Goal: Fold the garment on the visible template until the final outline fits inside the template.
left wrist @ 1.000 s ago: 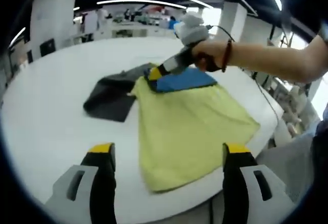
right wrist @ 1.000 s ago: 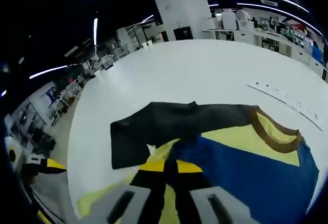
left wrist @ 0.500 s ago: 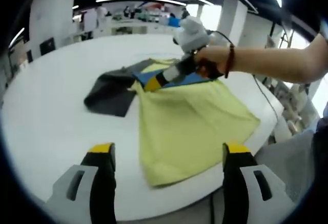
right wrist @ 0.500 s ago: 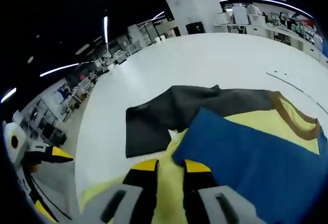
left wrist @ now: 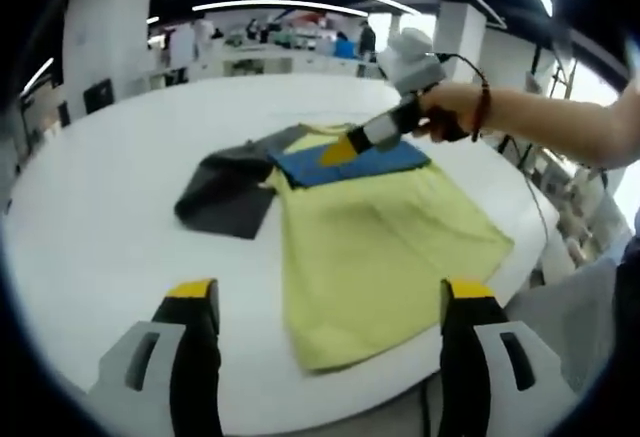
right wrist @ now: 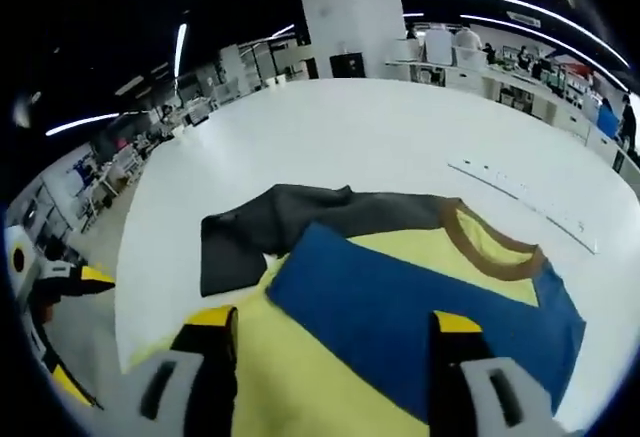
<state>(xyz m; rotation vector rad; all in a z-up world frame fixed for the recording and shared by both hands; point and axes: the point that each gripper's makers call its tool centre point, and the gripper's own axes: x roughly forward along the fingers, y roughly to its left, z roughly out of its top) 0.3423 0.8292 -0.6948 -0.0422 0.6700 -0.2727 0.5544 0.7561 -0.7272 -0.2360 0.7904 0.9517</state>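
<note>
A yellow shirt (left wrist: 385, 247) lies flat on the white table (left wrist: 100, 157). Its blue sleeve (left wrist: 350, 162) is folded over the chest, and its dark grey sleeve (left wrist: 225, 192) is spread out to the left. My left gripper (left wrist: 330, 297) is open near the shirt's hem, touching nothing. A hand holds my right gripper (left wrist: 340, 149) just above the blue sleeve. In the right gripper view, the right gripper (right wrist: 333, 322) is open over the blue sleeve (right wrist: 400, 307). The brown collar (right wrist: 490, 247) and the grey sleeve (right wrist: 260, 232) lie beyond it.
A faint dotted line (right wrist: 520, 192) is marked on the table (right wrist: 380, 137) beyond the collar. The left gripper (right wrist: 70, 282) sits at the table's near edge. Desks, pillars and people stand far behind the table. The person's arm (left wrist: 540, 127) reaches in from the right.
My right gripper has opened, let go of the blue sleeve and pulled back a little. The blue sleeve now lies folded flat across the chest. The left gripper has stayed put.
</note>
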